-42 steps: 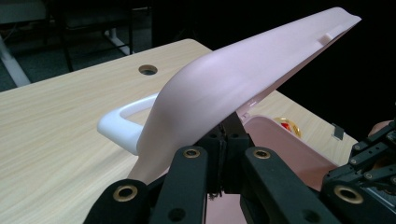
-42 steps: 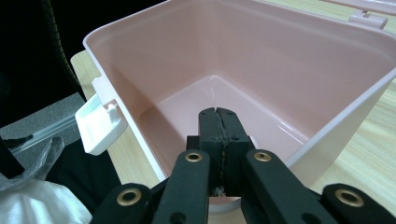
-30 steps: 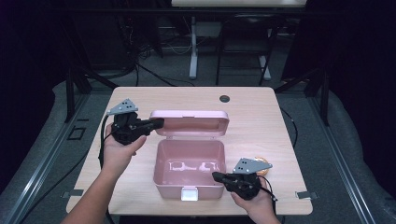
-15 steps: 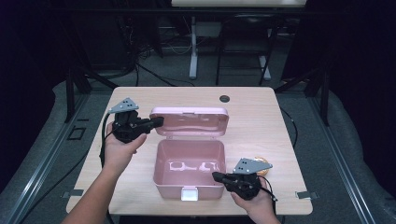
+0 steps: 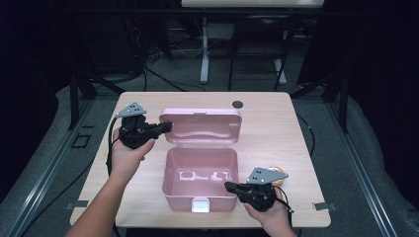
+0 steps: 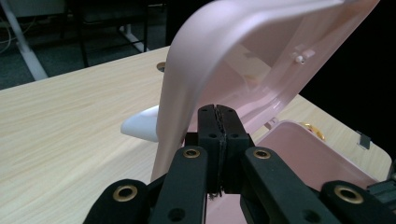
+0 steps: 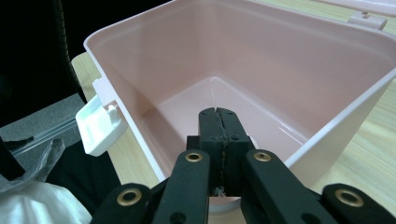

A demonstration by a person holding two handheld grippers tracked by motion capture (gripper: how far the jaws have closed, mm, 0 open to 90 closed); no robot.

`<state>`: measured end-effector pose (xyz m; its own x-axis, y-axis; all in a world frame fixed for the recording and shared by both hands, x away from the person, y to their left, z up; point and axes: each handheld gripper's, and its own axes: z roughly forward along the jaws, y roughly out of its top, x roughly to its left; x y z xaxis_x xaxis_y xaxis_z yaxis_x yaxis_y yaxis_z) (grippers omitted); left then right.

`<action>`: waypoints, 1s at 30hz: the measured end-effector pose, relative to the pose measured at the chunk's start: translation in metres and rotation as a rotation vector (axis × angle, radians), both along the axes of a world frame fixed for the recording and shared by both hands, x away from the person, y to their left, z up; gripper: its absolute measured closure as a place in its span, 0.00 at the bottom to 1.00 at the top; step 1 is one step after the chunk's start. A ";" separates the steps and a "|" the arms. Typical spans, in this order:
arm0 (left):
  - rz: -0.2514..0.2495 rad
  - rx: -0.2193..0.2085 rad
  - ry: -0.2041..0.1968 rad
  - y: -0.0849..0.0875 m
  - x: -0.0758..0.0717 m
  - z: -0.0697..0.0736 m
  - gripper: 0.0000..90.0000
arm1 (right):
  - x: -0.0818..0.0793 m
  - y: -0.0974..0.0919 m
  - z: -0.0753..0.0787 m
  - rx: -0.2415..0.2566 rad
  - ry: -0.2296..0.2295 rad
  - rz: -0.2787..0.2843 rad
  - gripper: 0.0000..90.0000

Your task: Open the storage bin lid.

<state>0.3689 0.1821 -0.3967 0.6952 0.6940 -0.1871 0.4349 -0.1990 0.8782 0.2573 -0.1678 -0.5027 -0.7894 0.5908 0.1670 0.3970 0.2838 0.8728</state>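
An open pink plastic box (image 5: 170, 177) stands mid-table, its lid (image 5: 202, 126) raised behind it. My left gripper (image 5: 167, 127) is shut, its tips at the lid's left edge. In the left gripper view the closed jaws (image 6: 218, 110) sit just inside the lid's curved rim (image 6: 182, 84), with nothing between them. My right gripper (image 5: 230, 186) is shut at the box's front right corner. Seen in the right gripper view, its closed jaws (image 7: 218, 112) point over the rim into the empty box (image 7: 261, 65). A white latch (image 7: 99, 125) hangs on the front wall.
A yellow object (image 5: 278, 181) lies on the table right of the box, beside my right gripper. A small black round spot (image 5: 238, 104) marks the tabletop behind the lid. The lid's white handle (image 6: 140, 126) sticks out at its back. Dark floor and stands surround the table.
The lid's top edge stands a little higher than a second ago, and the left gripper has shifted slightly beside it. The right gripper has not moved.
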 end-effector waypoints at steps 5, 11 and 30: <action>0.016 0.008 0.015 0.000 0.007 -0.008 1.00 | 0.000 0.000 0.000 -0.003 -0.002 0.001 1.00; 0.034 0.016 0.038 0.001 0.013 -0.019 1.00 | 0.000 0.000 0.000 -0.003 -0.003 0.002 1.00; 0.056 0.049 0.105 0.001 0.021 -0.052 0.99 | 0.000 0.000 0.000 -0.012 -0.005 0.011 1.00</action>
<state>0.3895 0.1827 -0.4491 0.6332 0.7416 -0.2215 0.5359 -0.2136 0.8168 0.2569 -0.1681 -0.5027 -0.7966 0.5840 0.1560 0.3892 0.2981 0.8716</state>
